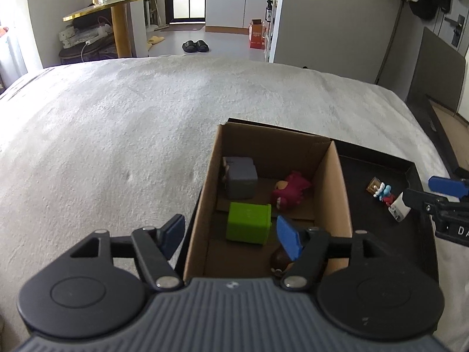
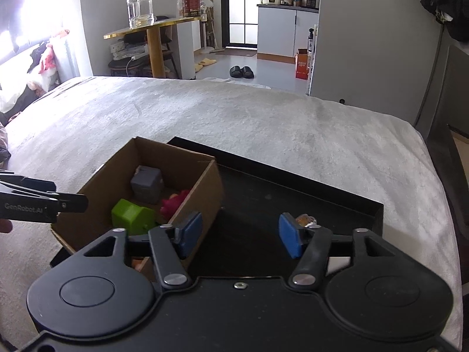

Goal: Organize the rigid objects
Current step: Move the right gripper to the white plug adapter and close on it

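A cardboard box [image 1: 340, 193] stands on a black tray [image 1: 375, 170] on the bed. In it lie a grey block [image 1: 241, 181], a green block [image 1: 249, 226], a magenta toy [image 1: 290, 191] and a brown toy [image 1: 280, 259]. My left gripper [image 1: 231, 236] is open over the box's near left wall. On the tray lie a small colourful figure [image 1: 382, 192], a tan piece [image 1: 374, 184] and a white object [image 1: 398, 209]. My right gripper [image 2: 240, 233] is open above the tray, empty; it also shows in the left wrist view [image 1: 422, 193]. The box [image 2: 205, 187] is to its left.
The tray and box sit on a grey-white blanket [image 1: 146, 123] near the bed's right edge. Beyond the bed are a gold-topped table [image 1: 117, 6] with a glass jar, slippers [image 1: 195, 46] on the floor and a dark board [image 1: 436, 73] at the right.
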{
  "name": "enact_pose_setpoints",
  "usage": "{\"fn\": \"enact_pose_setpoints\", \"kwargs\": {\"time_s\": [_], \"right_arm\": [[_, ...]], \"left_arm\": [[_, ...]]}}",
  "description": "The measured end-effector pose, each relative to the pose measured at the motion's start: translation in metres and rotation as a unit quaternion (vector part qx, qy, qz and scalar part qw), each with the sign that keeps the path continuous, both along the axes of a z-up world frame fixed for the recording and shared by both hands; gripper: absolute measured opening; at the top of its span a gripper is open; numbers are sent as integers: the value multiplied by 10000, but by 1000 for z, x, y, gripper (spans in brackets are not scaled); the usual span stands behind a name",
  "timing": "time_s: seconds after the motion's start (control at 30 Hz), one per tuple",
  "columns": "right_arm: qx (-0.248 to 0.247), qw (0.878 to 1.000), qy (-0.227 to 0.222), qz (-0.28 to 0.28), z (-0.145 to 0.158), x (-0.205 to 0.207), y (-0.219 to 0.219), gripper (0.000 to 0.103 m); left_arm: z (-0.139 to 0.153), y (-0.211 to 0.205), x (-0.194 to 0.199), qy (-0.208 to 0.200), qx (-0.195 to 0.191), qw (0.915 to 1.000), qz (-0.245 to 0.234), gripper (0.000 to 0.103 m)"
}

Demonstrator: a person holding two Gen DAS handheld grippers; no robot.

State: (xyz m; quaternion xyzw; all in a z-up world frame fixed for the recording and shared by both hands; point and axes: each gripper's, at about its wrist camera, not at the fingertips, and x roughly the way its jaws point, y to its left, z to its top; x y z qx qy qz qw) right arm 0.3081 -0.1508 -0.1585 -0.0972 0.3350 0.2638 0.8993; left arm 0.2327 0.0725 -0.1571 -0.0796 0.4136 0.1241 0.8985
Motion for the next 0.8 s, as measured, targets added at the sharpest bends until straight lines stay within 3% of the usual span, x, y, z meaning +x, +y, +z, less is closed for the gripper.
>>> {"fn": "enact_pose_setpoints", "kwargs": {"time_s": [0.13,0.27,0.8], "right_arm": [[115,9999,-61,-40,-10,4,-15,77],[266,9994,-11,-228,-22,11,-30,85],[618,9967,229,-474,-74,39,-77,83]], "left_arm": [[-1,-12,3,108,82,9999,-34,69],[-3,-25,8,212,179,9996,-49,70],[-4,-67,40,342,715,9969,25,70]]}}
